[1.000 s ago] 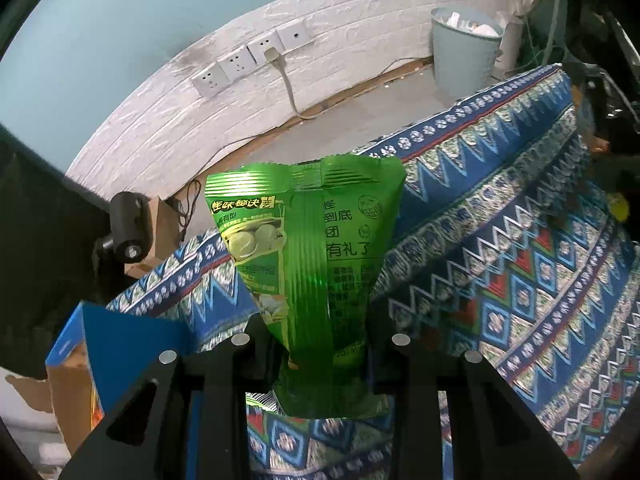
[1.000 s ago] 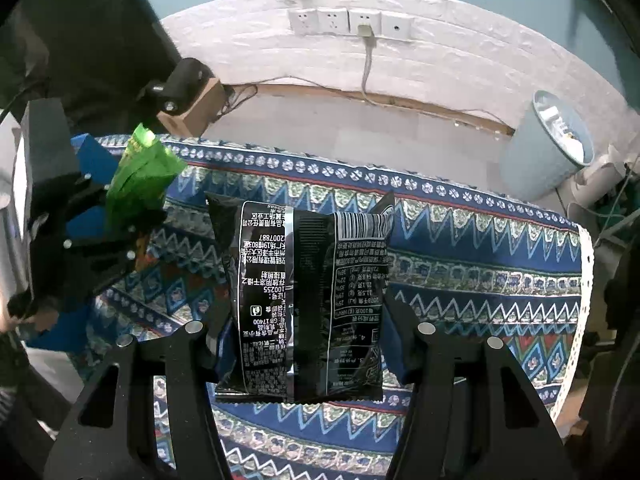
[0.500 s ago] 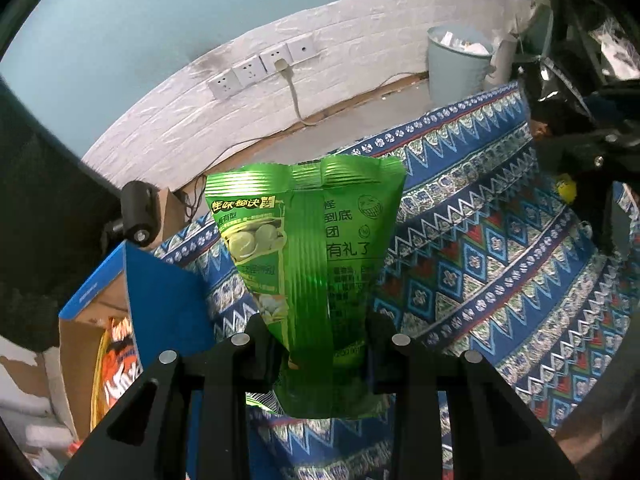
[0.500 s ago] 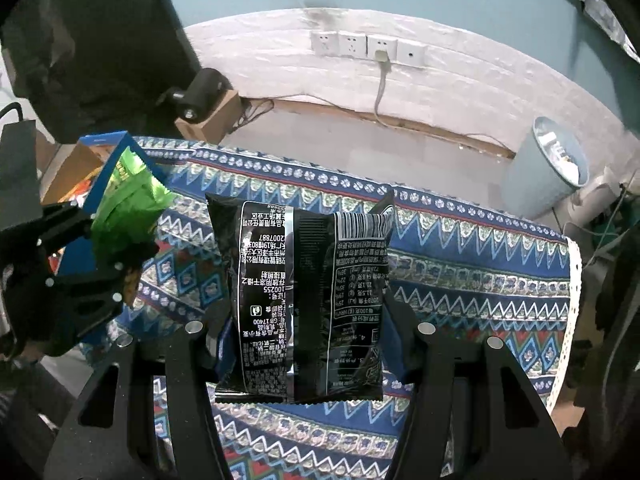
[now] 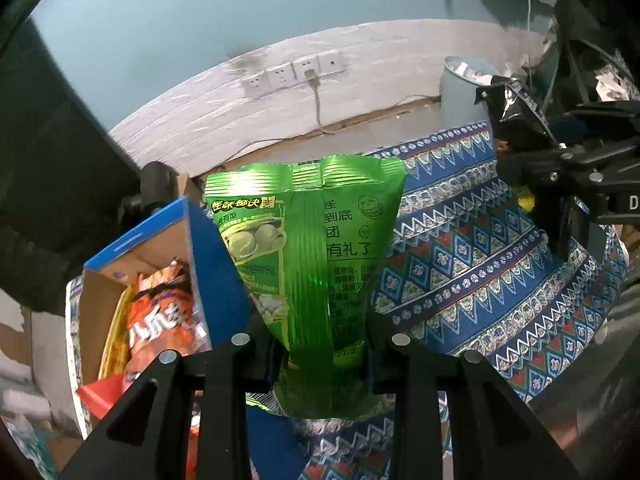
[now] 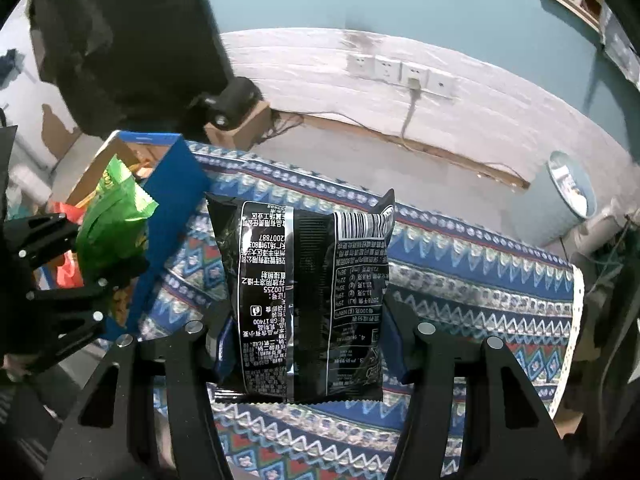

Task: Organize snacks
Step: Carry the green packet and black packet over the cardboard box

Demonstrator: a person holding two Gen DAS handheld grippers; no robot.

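Note:
My left gripper (image 5: 320, 344) is shut on a green snack bag (image 5: 308, 264) and holds it upright, just right of an open blue cardboard box (image 5: 212, 264). The box holds an orange snack bag (image 5: 160, 320) and other packets. My right gripper (image 6: 308, 328) is shut on a black snack bag (image 6: 308, 292) and holds it above the patterned tablecloth (image 6: 480, 280). In the right wrist view the left gripper (image 6: 96, 264) with the green bag (image 6: 112, 228) is at the far left beside the box (image 6: 172, 200). In the left wrist view the black bag (image 5: 516, 112) shows at the upper right.
The table carries a blue patterned cloth (image 5: 500, 272). A grey waste bin (image 6: 560, 196) stands on the floor behind the table at the right. A small cardboard box with a black camera (image 6: 236, 116) sits on the floor by the white brick wall with sockets (image 6: 400, 70).
Both grippers have moved left toward the blue box with their bags still held. The box's inside with the orange bag has come into the left wrist view.

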